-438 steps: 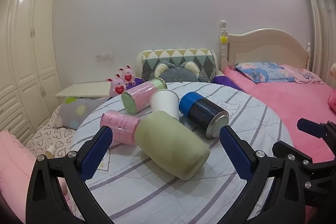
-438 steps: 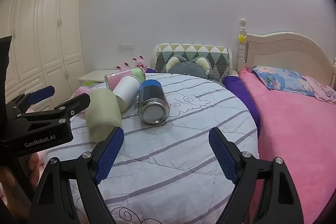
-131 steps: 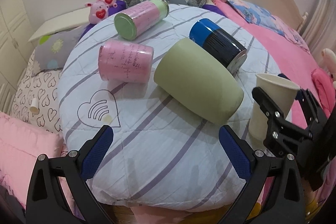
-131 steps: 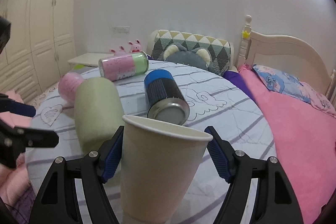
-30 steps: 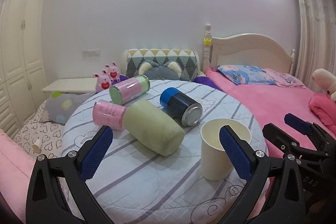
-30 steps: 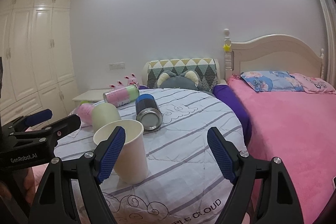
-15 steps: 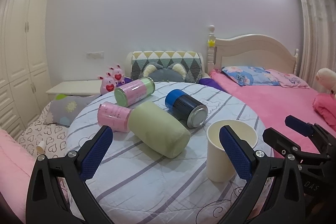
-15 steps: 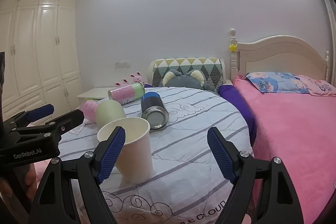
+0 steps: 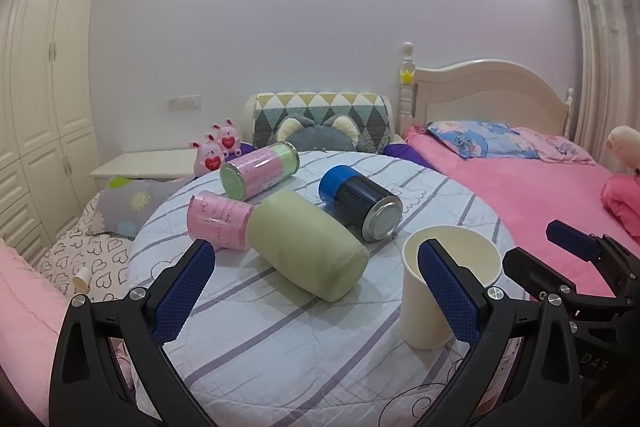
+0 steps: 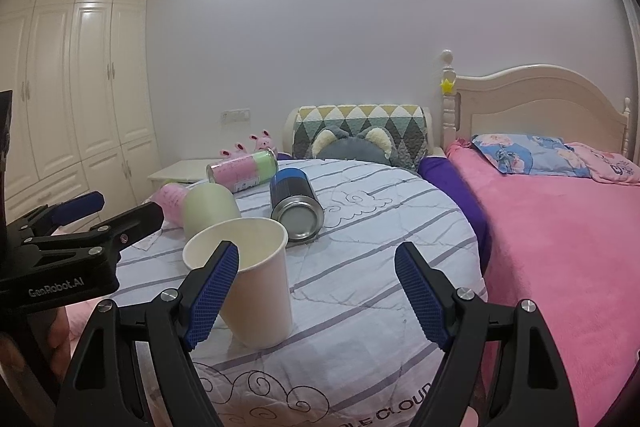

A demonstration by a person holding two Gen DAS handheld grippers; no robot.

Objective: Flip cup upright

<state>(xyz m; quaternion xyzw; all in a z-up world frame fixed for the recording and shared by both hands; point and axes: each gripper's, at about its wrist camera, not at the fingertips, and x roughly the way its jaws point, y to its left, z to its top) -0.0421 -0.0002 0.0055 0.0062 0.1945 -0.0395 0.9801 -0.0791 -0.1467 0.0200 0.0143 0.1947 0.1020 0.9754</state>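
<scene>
The cup (image 9: 436, 311) is seen standing upright, mouth up, on the round striped table (image 9: 280, 355), at the lower right of the left wrist view and at the lower left of centre in the right wrist view (image 10: 256, 291). It is held by neither gripper.

The left gripper (image 9: 316, 291) is shown with its jaws spread wide and nothing between them; its right finger is overlapped with the cup's rim in the picture, though contact cannot be told. The right gripper (image 10: 316, 299) is likewise held wide apart and unloaded, its left finger lying in front of the cup's wall.

Behind the cup, toward the frame's centre, four things are laid on their sides: a green cup (image 9: 308, 251), a blue can (image 9: 360, 207) with its metal end turned to the camera, a pink can (image 9: 218, 219) touching the green cup, and a pink-green can (image 9: 260, 175) farthest back. A pink bed (image 10: 560, 219) is seen at the right of both views, and a white wardrobe (image 10: 72, 75) at the left.
</scene>
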